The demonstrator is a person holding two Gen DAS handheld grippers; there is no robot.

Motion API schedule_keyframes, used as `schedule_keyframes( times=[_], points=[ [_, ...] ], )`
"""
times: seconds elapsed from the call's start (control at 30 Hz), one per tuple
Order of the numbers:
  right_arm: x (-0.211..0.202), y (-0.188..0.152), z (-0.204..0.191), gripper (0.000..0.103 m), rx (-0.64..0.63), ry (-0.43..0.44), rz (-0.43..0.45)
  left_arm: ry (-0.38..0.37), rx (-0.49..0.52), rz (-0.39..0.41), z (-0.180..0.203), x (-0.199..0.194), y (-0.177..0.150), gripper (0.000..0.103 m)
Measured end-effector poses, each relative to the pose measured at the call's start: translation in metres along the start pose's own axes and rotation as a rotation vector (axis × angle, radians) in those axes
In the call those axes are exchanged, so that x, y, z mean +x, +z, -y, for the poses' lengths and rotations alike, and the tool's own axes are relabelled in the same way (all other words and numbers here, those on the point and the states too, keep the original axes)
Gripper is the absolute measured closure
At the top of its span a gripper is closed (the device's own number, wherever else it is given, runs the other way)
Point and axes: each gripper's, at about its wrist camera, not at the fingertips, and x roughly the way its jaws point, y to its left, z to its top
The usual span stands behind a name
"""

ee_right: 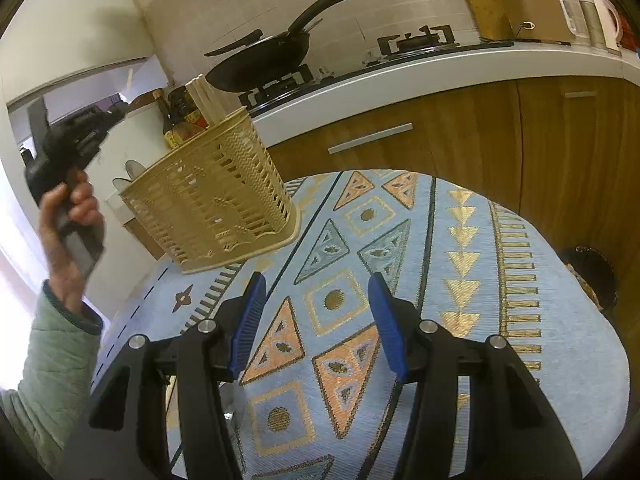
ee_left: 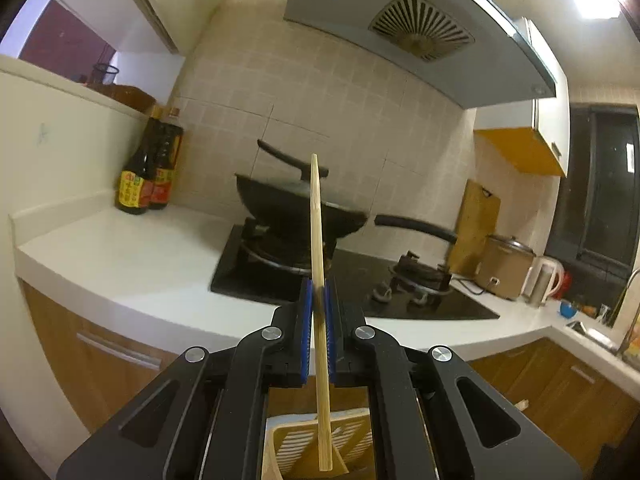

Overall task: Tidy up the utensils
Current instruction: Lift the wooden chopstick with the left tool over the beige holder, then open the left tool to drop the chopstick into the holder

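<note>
My left gripper [ee_left: 319, 292] is shut on a wooden chopstick [ee_left: 318, 240] that stands almost upright, its lower end over the beige slotted utensil basket [ee_left: 352, 440] below. In the right wrist view the same basket [ee_right: 212, 196] stands on the patterned blue tablecloth [ee_right: 460, 280], with several chopsticks [ee_right: 206, 98] in one compartment and spoons [ee_right: 130, 172] at its left end. The left gripper [ee_right: 64, 148] shows there in a hand, up to the left of the basket. My right gripper [ee_right: 316, 300] is open and empty, low over the cloth to the right of the basket.
A white counter [ee_left: 120, 256] carries sauce bottles [ee_left: 146, 176], a black wok [ee_left: 296, 208] on a gas hob, a rice cooker [ee_left: 504, 264] and a kettle [ee_left: 544, 280]. Wooden cabinets [ee_right: 460, 140] stand behind the table. A dark bin [ee_right: 592, 276] sits at the right.
</note>
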Motion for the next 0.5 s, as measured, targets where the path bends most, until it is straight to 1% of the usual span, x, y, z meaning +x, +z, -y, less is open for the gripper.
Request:
schedule_keyframes(
  times=[0.07,0.17,0.3,0.4,0.43,0.47,0.5],
  points=[
    [0.001,0.0,0.001,0.053,0.006,0.009,-0.005,0.029,0.034,0.0,-0.002,0.006,-0.012,0.099],
    [0.001,0.0,0.002,0.052,0.009,0.018,-0.008,0.036,0.064,-0.023,-0.005,0.007,-0.025,0.099],
    [0.0,-0.001,0.0,0.049,-0.001,0.024,-0.008,0.026,0.048,-0.031,-0.012,-0.004,-0.037,0.096],
    [-0.001,-0.002,-0.003,0.048,-0.017,0.02,-0.005,-0.004,0.039,-0.085,-0.018,-0.016,-0.041,0.096],
    [-0.001,-0.002,-0.004,0.048,-0.02,0.019,-0.004,-0.007,0.04,-0.091,-0.019,-0.02,-0.042,0.096],
    [-0.001,-0.002,-0.005,0.048,-0.023,0.018,-0.003,-0.008,0.036,-0.098,-0.021,-0.027,-0.043,0.094],
    [-0.002,-0.002,-0.005,0.048,-0.024,0.017,-0.003,-0.005,0.03,-0.101,-0.023,-0.031,-0.043,0.087]
  ],
)
